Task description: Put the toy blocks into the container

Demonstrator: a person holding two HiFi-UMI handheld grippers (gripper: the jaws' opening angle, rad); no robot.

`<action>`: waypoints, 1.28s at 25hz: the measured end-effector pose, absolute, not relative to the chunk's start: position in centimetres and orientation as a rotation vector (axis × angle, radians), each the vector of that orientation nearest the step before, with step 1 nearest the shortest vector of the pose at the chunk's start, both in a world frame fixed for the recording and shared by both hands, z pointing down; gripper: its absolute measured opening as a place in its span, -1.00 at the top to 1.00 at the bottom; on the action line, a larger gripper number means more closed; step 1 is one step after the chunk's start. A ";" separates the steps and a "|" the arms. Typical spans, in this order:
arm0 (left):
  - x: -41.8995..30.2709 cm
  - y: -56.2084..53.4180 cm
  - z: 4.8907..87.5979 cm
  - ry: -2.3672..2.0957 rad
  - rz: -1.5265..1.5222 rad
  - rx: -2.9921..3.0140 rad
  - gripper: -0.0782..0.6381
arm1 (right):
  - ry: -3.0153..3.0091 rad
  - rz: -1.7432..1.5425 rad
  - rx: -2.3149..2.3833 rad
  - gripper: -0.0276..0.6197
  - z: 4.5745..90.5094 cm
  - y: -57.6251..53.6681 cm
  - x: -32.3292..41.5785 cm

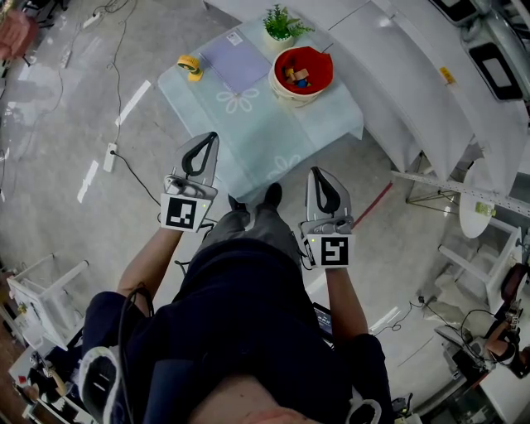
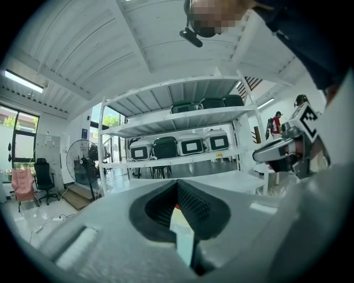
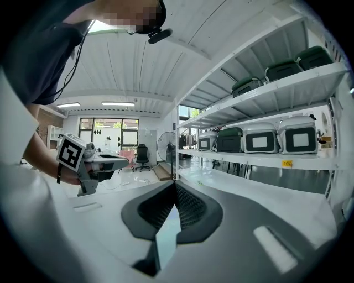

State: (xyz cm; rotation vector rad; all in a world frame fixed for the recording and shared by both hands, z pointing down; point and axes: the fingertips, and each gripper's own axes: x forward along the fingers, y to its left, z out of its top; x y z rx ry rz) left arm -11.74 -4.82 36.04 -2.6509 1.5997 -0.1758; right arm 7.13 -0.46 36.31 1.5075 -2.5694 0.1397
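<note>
my left gripper (image 1: 212, 137) and my right gripper (image 1: 315, 172) both have their jaws pressed together with nothing between them, held side by side on my side of the near edge of the table with the pale green cloth (image 1: 248, 141). the small coloured toy blocks (image 1: 296, 76) lie inside the round red bowl (image 1: 322, 80) near the table's far right corner, just beside a small green potted plant (image 1: 283, 25). a yellow tape roll (image 1: 190, 65) sits at the left corner.

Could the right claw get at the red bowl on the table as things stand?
Probably yes: nothing stands between the right claw and the red bowl, though it's held short of the table.
</note>
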 end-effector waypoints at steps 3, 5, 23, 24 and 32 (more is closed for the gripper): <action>-12.2 -3.9 36.3 1.616 -0.182 -2.654 0.78 | -2.568 0.138 1.512 0.92 35.9 -0.4 7.1; -12.5 -3.4 36.4 1.624 -0.183 -2.649 0.78 | -2.564 0.135 1.520 0.92 35.6 -0.4 7.1; -13.3 -0.6 37.4 1.668 -0.203 -2.648 0.78 | -2.510 0.115 1.520 0.92 35.8 0.6 7.1; -13.4 -0.5 37.4 1.670 -0.203 -2.647 0.78 | -2.509 0.116 1.519 0.92 35.8 0.6 7.1; -13.6 -0.2 37.5 1.680 -0.207 -2.642 0.78 | -2.489 0.120 1.525 0.92 35.9 0.5 7.2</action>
